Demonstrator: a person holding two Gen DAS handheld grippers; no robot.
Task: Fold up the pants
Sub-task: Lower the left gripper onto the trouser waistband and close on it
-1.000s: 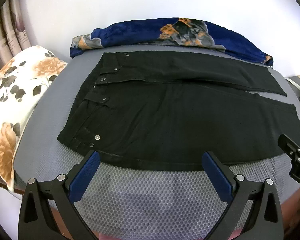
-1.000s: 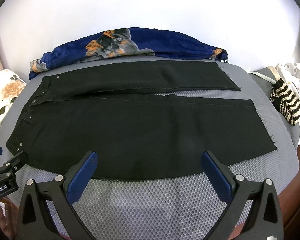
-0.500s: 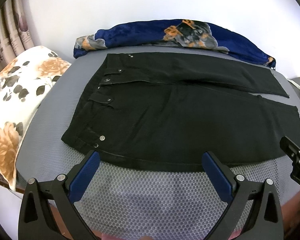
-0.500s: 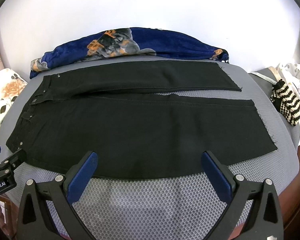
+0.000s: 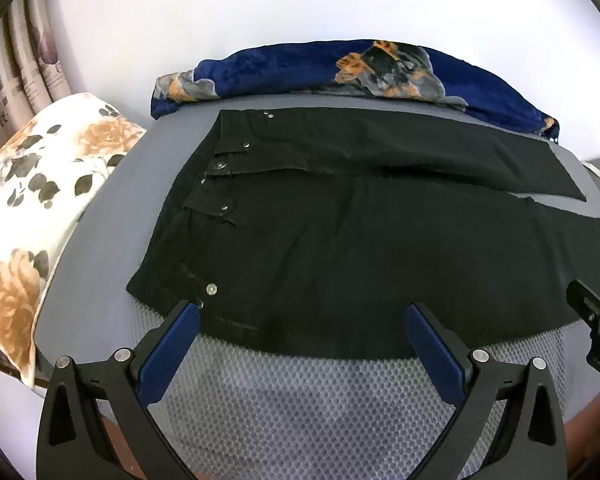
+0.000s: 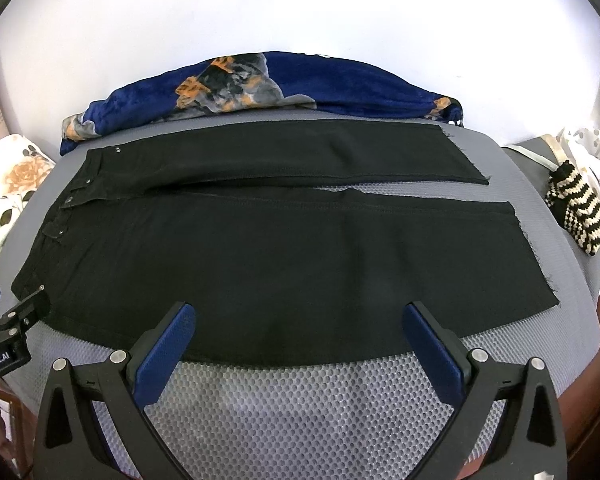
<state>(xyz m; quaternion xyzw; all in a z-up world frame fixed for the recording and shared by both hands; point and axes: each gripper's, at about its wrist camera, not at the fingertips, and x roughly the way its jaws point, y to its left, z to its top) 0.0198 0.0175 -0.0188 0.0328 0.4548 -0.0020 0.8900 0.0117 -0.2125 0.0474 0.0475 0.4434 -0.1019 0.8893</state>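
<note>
- Closer now than a second ago, the left gripper [image 5: 302, 320] has crept toward the pants [image 5: 340, 240]; its left fingertip [image 5: 186, 316] sits at the near hem by the waistband rivets, whether touching I cannot tell.
- Both its fingers are spread wide with nothing between them.
- Nearest on the other side, the right gripper [image 6: 300, 320] hangs over the near edge of the pants' leg, fingers likewise spread wide and empty, much where it was.
- Each gripper shows at the edge of the other's view, left one by the waist, right one by the leg end.
- Under them lies a grey mesh mat [image 6: 300, 396] covering the bed.
- Black pants lie flat across the mat, waistband to the left, both legs running right, a thin gap of mat between the legs.
- Left of the mat is a floral pillow [image 5: 40, 208]; right of it a striped knit piece [image 6: 580, 210].
- Beyond the far leg, a blue blanket [image 5: 340, 68] is bunched against the white wall.
</note>
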